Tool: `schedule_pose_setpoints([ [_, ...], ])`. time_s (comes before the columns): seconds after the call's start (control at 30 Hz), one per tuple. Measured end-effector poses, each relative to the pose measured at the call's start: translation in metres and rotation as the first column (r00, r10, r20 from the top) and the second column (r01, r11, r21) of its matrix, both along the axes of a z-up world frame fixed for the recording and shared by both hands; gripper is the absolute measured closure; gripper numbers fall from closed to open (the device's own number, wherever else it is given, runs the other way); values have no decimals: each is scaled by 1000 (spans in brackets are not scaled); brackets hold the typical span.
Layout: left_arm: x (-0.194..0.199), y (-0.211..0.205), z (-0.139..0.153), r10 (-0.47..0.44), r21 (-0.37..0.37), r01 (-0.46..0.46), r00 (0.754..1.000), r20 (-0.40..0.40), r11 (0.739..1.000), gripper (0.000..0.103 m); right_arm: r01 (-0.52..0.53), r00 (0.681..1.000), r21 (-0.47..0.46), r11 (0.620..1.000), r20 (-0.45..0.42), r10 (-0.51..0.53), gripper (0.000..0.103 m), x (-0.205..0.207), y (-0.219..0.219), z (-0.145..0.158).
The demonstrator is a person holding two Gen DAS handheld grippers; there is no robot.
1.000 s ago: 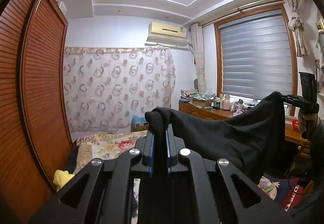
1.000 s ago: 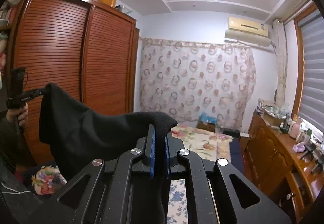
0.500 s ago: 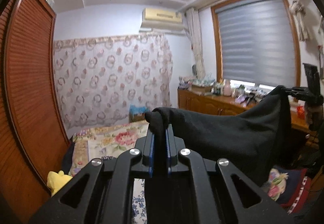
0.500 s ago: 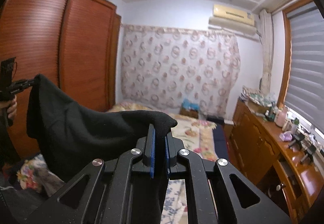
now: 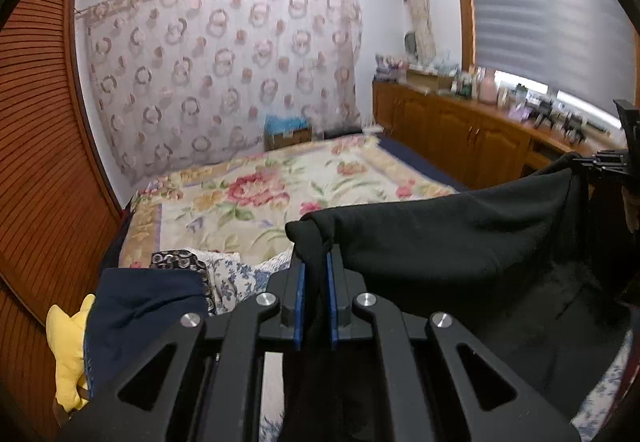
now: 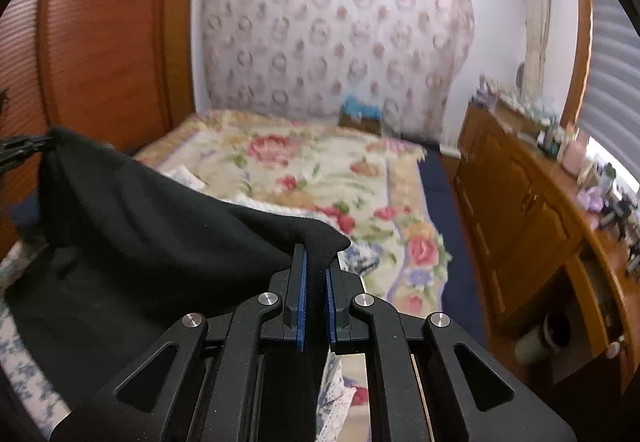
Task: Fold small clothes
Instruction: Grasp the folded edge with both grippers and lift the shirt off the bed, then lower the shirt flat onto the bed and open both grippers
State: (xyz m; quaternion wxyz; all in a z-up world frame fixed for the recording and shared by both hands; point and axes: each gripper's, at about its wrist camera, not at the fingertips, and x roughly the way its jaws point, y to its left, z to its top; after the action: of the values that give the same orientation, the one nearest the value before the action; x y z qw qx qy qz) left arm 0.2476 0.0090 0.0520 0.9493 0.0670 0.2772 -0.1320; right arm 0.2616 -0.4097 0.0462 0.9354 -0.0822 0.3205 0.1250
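Note:
A black garment hangs stretched between my two grippers above the bed. My left gripper is shut on one corner of it. My right gripper is shut on the other corner, and the garment sags off to the left. In the left wrist view the right gripper shows at the far right, clamped on the cloth. In the right wrist view the left gripper shows at the far left edge. The garment's lower part hangs down toward the bed.
A bed with a floral blanket lies below and ahead. Navy, yellow and patterned clothes are piled at its left. A wooden wardrobe stands on the left, and a wooden cabinet with clutter stands on the right.
Both grippers have tilted downward with the garment held taut; the views now show the bed instead of the ceiling. The grips have not changed.

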Motion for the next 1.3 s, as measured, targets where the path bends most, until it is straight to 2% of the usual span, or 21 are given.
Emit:
schedule_pose_setpoints([
  [0.13, 28, -5, -14, 5, 20, -4, 999, -41, 1000, 97, 31, 999, 6, 1000, -45, -30, 98, 32, -5, -29],
  [0.2, 37, -8, -18, 8, 32, -6, 998, -54, 999, 97, 42, 997, 17, 999, -61, -41, 98, 42, -8, -36],
  [0.3, 48, -8, -27, -11, 8, 12, 994, -110, 1000, 96, 54, 996, 26, 998, -71, -52, 98, 52, -11, -41],
  [0.4, 52, -1, -37, -34, -9, 33, 981, -191, 999, 87, 75, 995, 23, 997, -74, -73, 81, 55, -10, -43],
  [0.47, 42, -2, -39, -23, 6, 25, 983, -183, 1000, 82, 88, 994, 28, 996, -70, -86, 72, 52, -11, -43],
  [0.53, 29, 0, -40, -18, 5, 19, 983, -183, 1000, 76, 103, 993, 34, 994, -56, -101, 56, 40, -13, -44],
  [0.6, 15, 4, -43, -11, -10, 9, 980, -197, 1000, 75, 115, 992, 38, 993, -61, -113, 52, 29, -14, -47],
  [0.7, -10, 9, -53, -11, -22, 6, 975, -222, 1000, 73, 135, 988, 56, 989, -87, -130, 51, 4, -14, -57],
  [0.83, -39, 18, -73, -1, -42, -11, 962, -272, 999, 72, 148, 978, 106, 983, -167, -129, 51, -32, -15, -74],
  [1.03, -71, 18, -96, 4, -62, -25, 948, -319, 998, 71, 161, 958, 97, 982, -253, -133, 51, -82, -16, -93],
  [1.3, -83, 10, -115, 7, -70, -35, 931, -364, 997, 71, 246, 927, 97, 964, -313, -205, 51, -96, -27, -112],
])
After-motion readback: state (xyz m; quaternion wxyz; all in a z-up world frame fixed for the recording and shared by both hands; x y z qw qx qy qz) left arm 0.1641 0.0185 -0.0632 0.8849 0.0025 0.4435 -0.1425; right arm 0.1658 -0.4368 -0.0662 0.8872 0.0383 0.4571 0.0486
